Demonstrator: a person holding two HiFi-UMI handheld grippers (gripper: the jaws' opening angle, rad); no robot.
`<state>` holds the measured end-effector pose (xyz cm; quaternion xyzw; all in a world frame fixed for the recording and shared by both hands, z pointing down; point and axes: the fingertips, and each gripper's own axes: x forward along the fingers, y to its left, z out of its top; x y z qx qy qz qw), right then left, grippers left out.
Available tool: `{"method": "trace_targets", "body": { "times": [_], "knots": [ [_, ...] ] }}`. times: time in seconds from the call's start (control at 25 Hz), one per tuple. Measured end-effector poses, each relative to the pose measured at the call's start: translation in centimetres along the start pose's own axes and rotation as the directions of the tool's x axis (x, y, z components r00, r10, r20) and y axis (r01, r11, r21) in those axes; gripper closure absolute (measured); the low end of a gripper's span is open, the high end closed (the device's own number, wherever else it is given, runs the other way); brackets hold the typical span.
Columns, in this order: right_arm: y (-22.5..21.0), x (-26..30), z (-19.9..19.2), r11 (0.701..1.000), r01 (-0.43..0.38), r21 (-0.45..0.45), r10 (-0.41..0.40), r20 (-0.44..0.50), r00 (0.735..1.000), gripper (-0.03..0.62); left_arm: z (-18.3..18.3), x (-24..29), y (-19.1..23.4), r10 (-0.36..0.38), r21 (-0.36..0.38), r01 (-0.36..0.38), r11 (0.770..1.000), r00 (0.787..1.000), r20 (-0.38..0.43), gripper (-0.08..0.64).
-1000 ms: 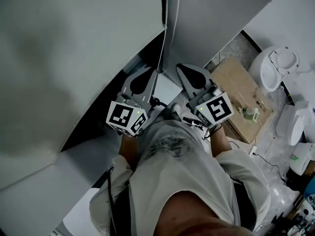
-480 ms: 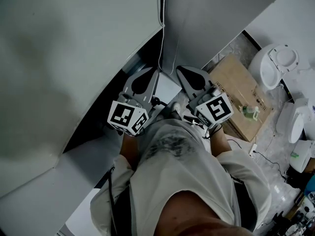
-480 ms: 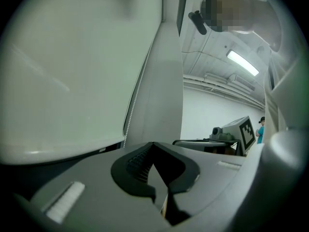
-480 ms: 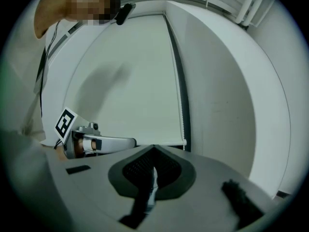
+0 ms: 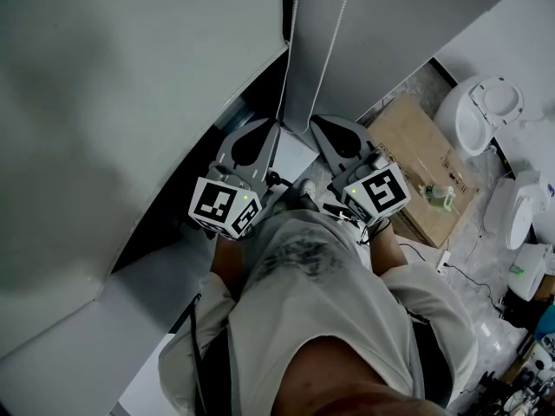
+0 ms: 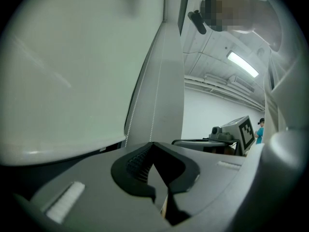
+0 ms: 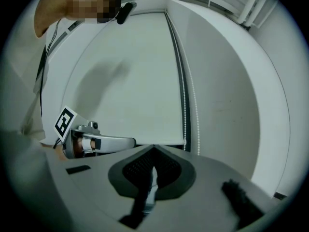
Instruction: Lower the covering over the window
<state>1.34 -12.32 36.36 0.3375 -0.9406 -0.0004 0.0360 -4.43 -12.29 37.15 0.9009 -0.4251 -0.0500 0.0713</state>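
The pale roller blind [image 5: 130, 102] fills the left of the head view, and its bottom edge shows in the right gripper view [image 7: 145, 143]. Its white bead chain [image 5: 289, 50] hangs in two strands beside a grey wall panel [image 5: 364, 33]. My left gripper [image 5: 276, 124] and right gripper [image 5: 314, 120] point level at that corner, side by side, both shut. In the left gripper view the bead chain [image 6: 154, 110] drops behind the closed jaw tips [image 6: 153, 144]. In the right gripper view the bead chain [image 7: 186, 110] passes right of the closed tips [image 7: 153, 150]. No strand shows between either pair.
A white sill [image 5: 295, 159] lies below the grippers. A flat cardboard box [image 5: 425, 172] and white round appliances [image 5: 481, 115] stand on the floor at the right, with cables near them. The person's legs fill the lower middle.
Both grippers stay where they were. The head view has shifted a little, and a second chain strand now shows further right near the top.
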Motion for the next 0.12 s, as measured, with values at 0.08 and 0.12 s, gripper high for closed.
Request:
{"method": "trace_targets", "body": {
  "times": [0.08, 0.12],
  "knots": [
    [-0.07, 0.17, -0.22, 1.000, 0.007, -0.004, -0.007, -0.003, 1.000, 0.577, -0.32, 0.06, 0.14, -0.003, -0.001, 0.003, 1.000, 1.000, 0.000, 0.554],
    [-0.12, 0.25, -0.34, 1.000, 0.011, -0.004, -0.011, -0.006, 1.000, 0.577, -0.50, 0.11, 0.20, -0.004, -0.001, 0.004, 1.000, 1.000, 0.001, 0.554]
  ]
}}
